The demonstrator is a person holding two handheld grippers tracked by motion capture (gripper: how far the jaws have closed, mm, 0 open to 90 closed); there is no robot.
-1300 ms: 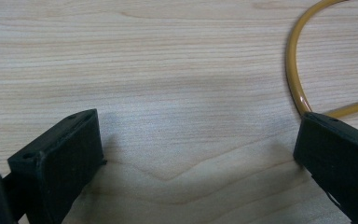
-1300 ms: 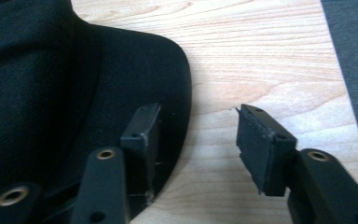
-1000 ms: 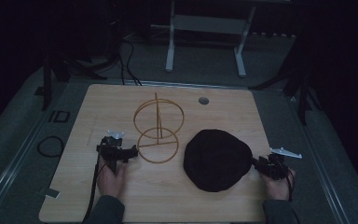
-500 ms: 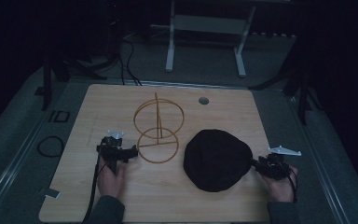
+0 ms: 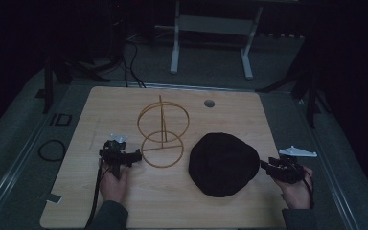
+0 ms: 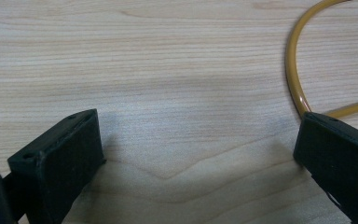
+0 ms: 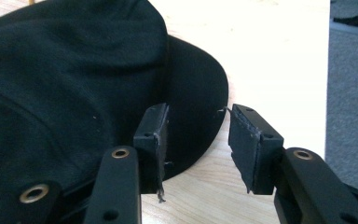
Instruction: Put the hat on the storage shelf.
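A black cap (image 5: 223,163) lies flat on the right half of the wooden table (image 5: 100,110). Left of it stands a yellow wire stand (image 5: 163,134), two rings on an upright post. My right gripper (image 5: 264,166) is at the cap's right edge. In the right gripper view this gripper (image 7: 198,116) is open, and the brim of the cap (image 7: 74,70) reaches into the gap, the left jaw over the brim. My left gripper (image 5: 135,155) sits just left of the stand's lower ring. Its jaws (image 6: 196,135) are wide open over bare wood, the yellow ring (image 6: 292,70) by the right jaw.
A round grey grommet (image 5: 209,103) sits in the table near the back edge. A black cable loop (image 5: 51,149) lies on the floor at the left. A white frame (image 5: 211,28) stands behind the table. The table's right edge is close beside my right gripper.
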